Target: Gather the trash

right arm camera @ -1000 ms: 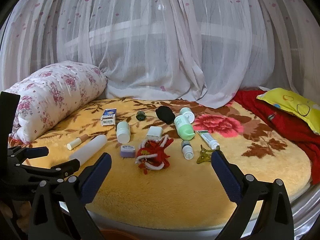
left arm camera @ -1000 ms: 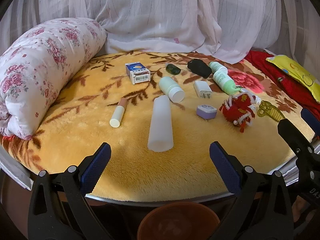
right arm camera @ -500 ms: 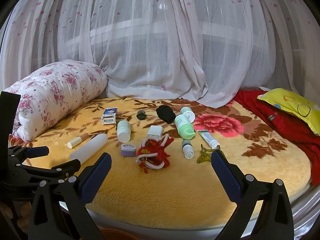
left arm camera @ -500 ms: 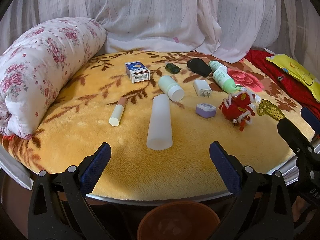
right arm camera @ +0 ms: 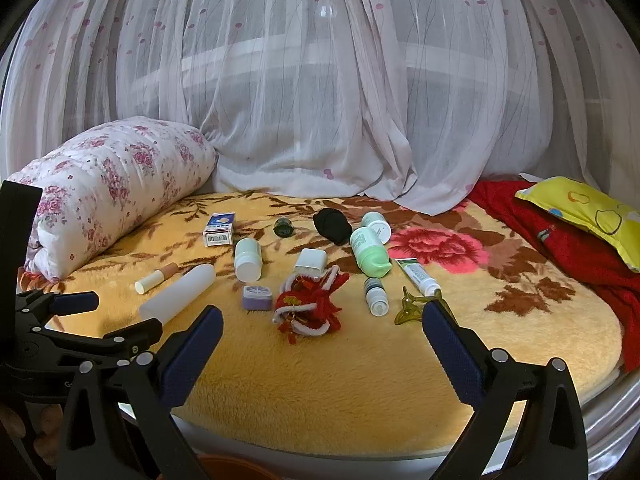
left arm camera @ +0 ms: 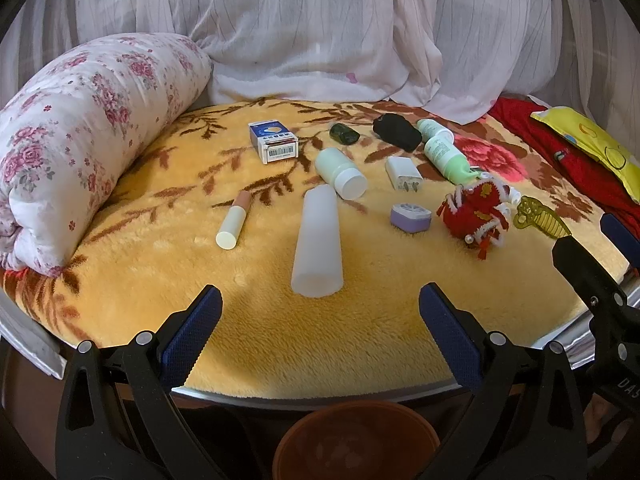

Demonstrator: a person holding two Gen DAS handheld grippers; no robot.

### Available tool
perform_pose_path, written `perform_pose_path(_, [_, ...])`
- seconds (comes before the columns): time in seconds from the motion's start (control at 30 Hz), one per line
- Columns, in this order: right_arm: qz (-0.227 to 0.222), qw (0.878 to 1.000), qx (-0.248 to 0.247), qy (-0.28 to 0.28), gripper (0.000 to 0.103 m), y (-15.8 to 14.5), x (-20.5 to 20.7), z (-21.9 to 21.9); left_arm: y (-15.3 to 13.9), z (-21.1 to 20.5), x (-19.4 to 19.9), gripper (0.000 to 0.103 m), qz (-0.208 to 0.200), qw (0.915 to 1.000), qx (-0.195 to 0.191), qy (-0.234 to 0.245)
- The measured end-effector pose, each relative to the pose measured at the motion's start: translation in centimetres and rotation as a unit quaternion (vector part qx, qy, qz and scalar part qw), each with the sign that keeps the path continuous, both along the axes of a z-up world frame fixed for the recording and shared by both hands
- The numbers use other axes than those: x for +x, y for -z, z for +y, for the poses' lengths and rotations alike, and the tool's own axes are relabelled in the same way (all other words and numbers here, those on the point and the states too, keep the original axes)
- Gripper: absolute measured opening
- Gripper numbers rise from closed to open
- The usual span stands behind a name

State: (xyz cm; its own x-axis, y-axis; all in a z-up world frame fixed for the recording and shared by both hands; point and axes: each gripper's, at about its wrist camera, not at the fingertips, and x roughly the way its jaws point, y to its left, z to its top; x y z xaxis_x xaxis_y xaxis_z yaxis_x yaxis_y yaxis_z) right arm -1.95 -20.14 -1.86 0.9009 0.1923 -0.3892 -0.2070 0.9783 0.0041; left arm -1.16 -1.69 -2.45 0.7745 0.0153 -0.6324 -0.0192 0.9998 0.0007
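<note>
left gripper (left arm camera: 320,312): fingers wide apart, empty | right gripper (right arm camera: 322,330): fingers wide apart, empty | brown bin (left arm camera: 356,440): below bed's near edge, contents unclear | white tube (left arm camera: 318,240): lying near bed's (left arm camera: 360,344) near edge

Frosted white bottle (left arm camera: 318,240): largest piece, lying on its side at the near middle of the blanket, flat end toward the edge.
Lip-balm stick (left arm camera: 234,220): cream tube with tan cap, lying flat left of the frosted bottle, apart from it.
Blue-and-white box (left arm camera: 274,142): lying flat farther back, barcode end facing forward.
Pale green jar (left arm camera: 340,172): on its side, white lid toward the frosted bottle's far end, just beside it.
Purple case (left arm camera: 411,218): small, flat, near the red tasselled ornament (left arm camera: 476,210).
Green pump bottle (right arm camera: 369,252): lying down, cap forward.
Small dropper bottle (right arm camera: 376,296): lying beside a thin tube (right arm camera: 418,276).
</note>
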Motion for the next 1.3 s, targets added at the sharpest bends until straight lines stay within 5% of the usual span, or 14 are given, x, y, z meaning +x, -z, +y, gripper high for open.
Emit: perform_pose_path(1.3, [-0.016,1.000,-0.011,0.014,0.098,-0.7,-0.2,-1.6,1.6,-2.3,1.3,0.096,-0.003,0.9994,0.004,0.035])
